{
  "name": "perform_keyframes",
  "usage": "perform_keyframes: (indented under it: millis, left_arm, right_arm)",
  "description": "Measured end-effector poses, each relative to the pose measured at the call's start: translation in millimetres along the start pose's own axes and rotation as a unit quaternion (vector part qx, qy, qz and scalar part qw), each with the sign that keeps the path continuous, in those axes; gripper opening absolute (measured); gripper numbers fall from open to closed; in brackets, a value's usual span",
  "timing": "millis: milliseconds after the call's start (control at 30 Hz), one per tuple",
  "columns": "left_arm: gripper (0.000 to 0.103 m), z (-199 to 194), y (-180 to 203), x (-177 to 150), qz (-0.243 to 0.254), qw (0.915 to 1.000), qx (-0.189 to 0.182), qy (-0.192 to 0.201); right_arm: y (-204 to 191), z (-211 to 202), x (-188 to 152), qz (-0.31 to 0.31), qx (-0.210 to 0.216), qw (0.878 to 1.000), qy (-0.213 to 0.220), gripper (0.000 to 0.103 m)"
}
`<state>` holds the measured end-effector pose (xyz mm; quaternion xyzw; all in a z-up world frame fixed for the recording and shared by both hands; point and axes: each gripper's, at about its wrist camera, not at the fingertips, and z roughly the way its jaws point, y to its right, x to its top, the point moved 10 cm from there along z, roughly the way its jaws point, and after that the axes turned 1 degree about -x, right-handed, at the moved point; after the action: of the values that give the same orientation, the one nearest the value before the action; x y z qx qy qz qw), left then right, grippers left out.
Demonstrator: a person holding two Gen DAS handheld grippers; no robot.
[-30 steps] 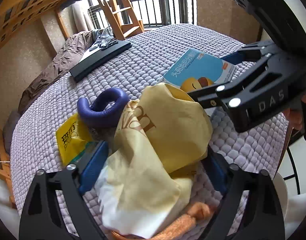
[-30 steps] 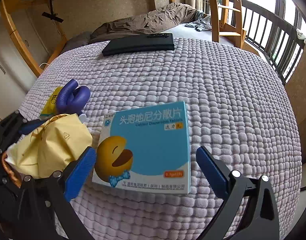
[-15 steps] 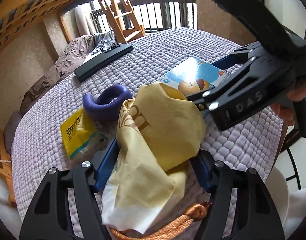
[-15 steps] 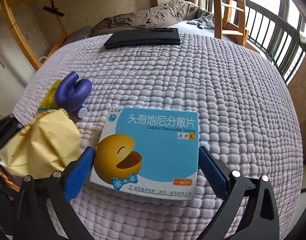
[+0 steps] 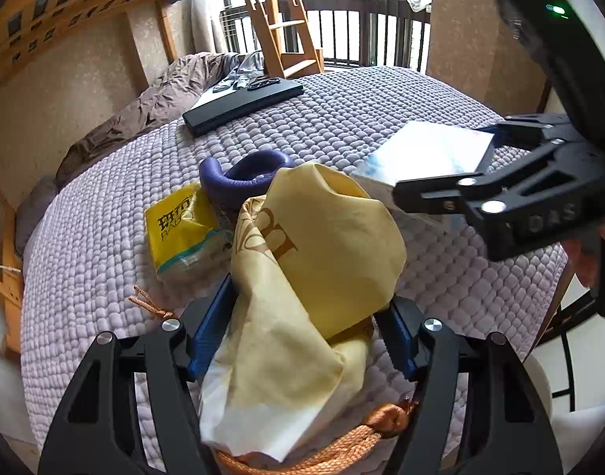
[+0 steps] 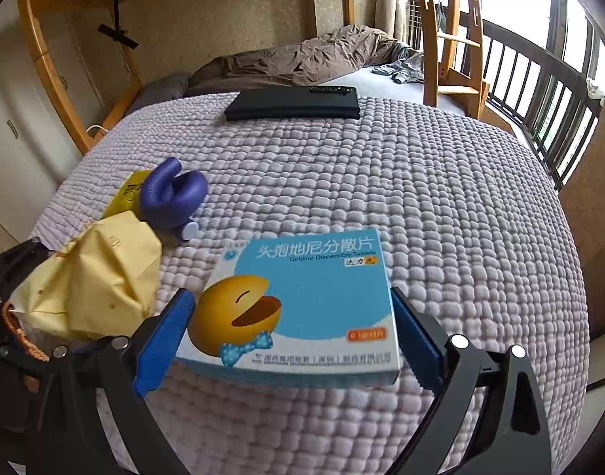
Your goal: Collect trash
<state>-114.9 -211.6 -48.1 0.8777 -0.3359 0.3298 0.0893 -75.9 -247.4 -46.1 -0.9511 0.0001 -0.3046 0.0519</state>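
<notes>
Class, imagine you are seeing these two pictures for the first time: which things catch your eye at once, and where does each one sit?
First, the crumpled yellow paper bag, squeezed between the left tongs over an orange rope basket. Next, the blue medicine box with its laughing yellow face, on the quilted bedspread between the closing right tongs. Behind lie a purple curved object and a yellow packet.

- Bed (image 6: 401,198) with lilac bubble-textured cover carries everything.
- Black flat case (image 6: 294,103) at the far end, near a rumpled brown duvet (image 6: 302,61).
- Purple U-shaped item (image 6: 171,194) beside a yellow packet (image 5: 179,229).
- Blue medicine box (image 6: 302,301) near the front edge.
- Orange cord (image 5: 148,303) on the cover.
</notes>
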Motion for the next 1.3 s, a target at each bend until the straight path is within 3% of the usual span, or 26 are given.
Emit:
perform_keyframes:
  millis: [233, 567, 767, 833, 1300]
  left_arm:
    - [0.069, -10, -2, -3, -0.026, 0.9997, -0.006, -0.002]
    - [0.069, -19, 0, -16, -0.030, 0.9995, -0.007, -0.011]
    - [0.069, -20, -1, -15, -0.033, 0.9994, -0.005, -0.012]
    - [0.069, -21, -2, -16, -0.034, 0.9993, -0.003, -0.013]
    - [0.069, -34, -8, -22, -0.057, 0.9983, -0.008, -0.012]
  right_arm:
    - [-4, -20, -11, 0.012, 0.015, 1.000, 0.007, 0.093]
    - [-10, -11, -37, 0.006, 0.010, 1.000, -0.028, 0.094]
    - [-14, 1, -35, -0.015, -0.021, 0.999, -0.032, 0.094]
    - [-15, 3, -36, -0.023, -0.033, 0.999, -0.036, 0.089]
    - [-20, -33, -39, -0.015, -0.010, 1.000, -0.009, 0.088]
